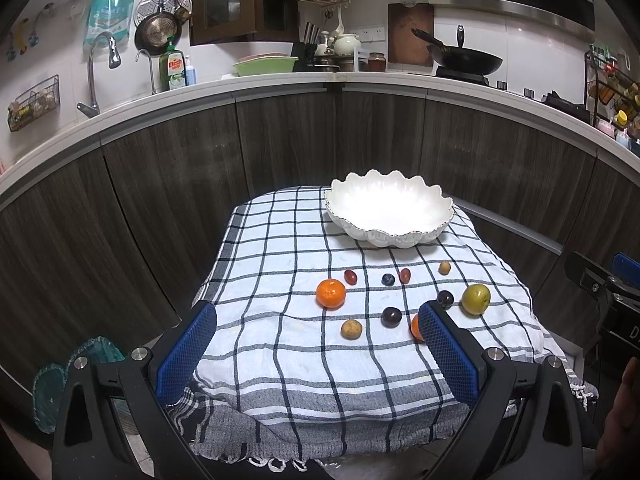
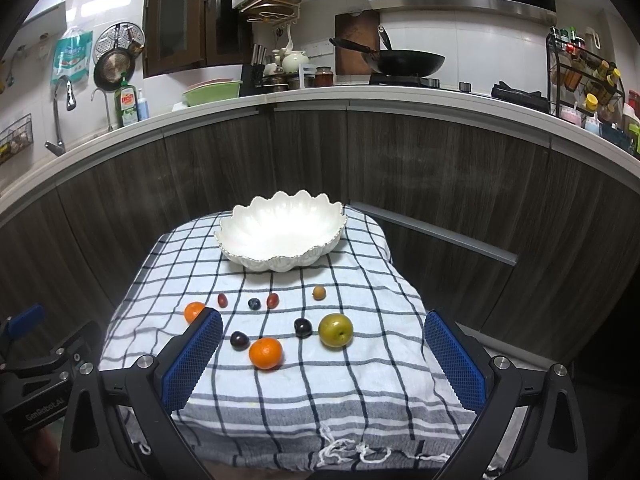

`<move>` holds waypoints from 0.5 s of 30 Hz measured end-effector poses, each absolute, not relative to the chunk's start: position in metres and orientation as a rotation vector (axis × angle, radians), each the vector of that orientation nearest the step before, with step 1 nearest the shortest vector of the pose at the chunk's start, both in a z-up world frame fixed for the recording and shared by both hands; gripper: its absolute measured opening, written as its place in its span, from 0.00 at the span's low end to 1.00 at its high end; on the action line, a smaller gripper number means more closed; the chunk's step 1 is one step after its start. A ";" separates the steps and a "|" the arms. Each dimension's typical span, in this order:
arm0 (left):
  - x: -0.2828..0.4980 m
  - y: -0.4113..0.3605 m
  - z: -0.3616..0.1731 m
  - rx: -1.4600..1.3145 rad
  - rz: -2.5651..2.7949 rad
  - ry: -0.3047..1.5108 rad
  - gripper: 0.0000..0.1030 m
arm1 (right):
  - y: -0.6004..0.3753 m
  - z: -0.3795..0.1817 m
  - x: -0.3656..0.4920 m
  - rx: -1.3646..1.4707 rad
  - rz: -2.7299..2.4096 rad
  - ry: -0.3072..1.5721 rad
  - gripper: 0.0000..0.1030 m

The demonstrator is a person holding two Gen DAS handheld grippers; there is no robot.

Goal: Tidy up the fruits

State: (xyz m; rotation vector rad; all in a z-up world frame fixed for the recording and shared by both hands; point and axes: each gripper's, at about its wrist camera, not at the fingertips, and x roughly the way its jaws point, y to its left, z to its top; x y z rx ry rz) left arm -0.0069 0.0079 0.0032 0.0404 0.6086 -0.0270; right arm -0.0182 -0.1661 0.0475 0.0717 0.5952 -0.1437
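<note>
I have both grippers hovering at the near edge of the tabletop, over the checked cloth [image 1: 280, 360]. My left gripper [image 1: 316, 344] has its blue fingers [image 1: 188, 348] spread wide with nothing between them; my right gripper [image 2: 324, 354] is spread just as wide and also grips nothing.

The white scalloped bowl [image 1: 390, 210] sits at the far end of the cloth, with no fruit in it. All the fruit lies loose on the cloth between the bowl and my grippers, each piece apart from the others. From the left view I see a tangerine [image 1: 331, 293] on the left, a small brown fruit [image 1: 351, 329] nearer to me, and a dark plum [image 1: 391, 317] beside that. A second tangerine [image 2: 265, 353] is partly hidden behind my left gripper's right finger in that view, but clear from the right. A green apple [image 1: 476, 299] lies on the right, a second dark plum [image 1: 445, 299] just left of it. Farther back runs a row: two red grapes [image 1: 351, 277], a blueberry [image 1: 388, 279] between them, and a small tan fruit [image 1: 444, 267] to the right
</note>
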 end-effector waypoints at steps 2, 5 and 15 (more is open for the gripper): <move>-0.007 0.008 0.003 0.041 -0.027 0.609 1.00 | -0.166 0.047 -0.018 0.072 -0.144 0.595 0.99; -0.007 0.008 0.004 0.041 -0.027 0.606 1.00 | -0.166 0.048 -0.019 0.072 -0.144 0.594 0.99; -0.007 0.008 0.007 0.040 -0.024 0.601 1.00 | -0.166 0.049 -0.019 0.073 -0.144 0.593 0.99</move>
